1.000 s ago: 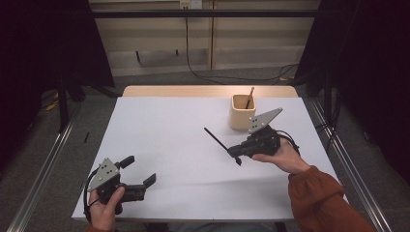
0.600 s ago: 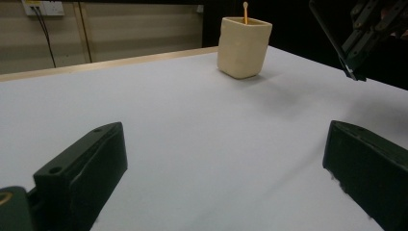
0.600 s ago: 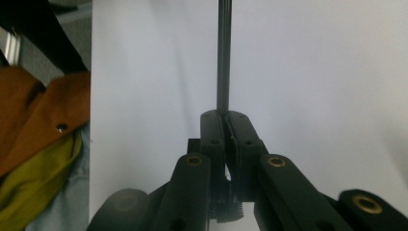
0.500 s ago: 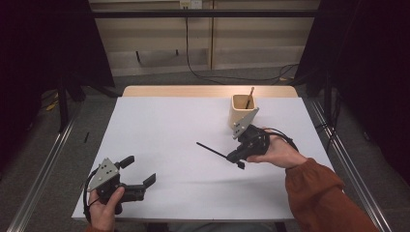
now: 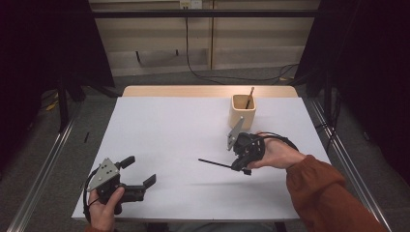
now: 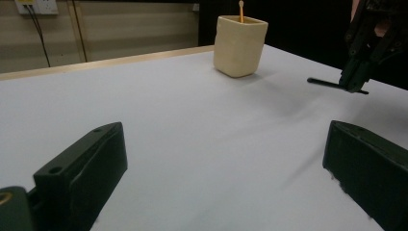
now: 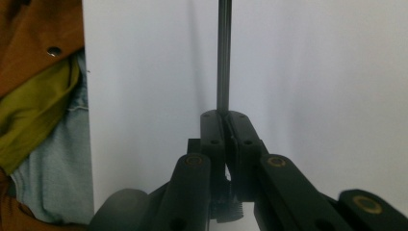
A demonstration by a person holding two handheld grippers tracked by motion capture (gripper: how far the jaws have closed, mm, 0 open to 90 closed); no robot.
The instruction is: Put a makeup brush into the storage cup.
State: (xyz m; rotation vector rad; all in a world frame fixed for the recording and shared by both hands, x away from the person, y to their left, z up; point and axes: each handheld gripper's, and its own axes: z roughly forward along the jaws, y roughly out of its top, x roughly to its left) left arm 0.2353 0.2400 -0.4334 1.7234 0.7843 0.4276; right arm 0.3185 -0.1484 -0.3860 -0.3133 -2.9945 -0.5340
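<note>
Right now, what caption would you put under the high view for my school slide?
Right gripper holds a thin black stick over the white table near a beige cup; left gripper rests open.

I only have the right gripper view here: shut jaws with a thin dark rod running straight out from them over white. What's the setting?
Observer: The high view shows the right gripper holding that black rod low over a white table, rod pointing toward the person's left.
Operator: Anything nearby?
Observer: A cream cup stands just beyond the gripper, with a wooden stick in it.
Operator: And the other hand?
Observer: The left gripper rests near the front left corner, jaws wide apart, with nothing between them.
</note>
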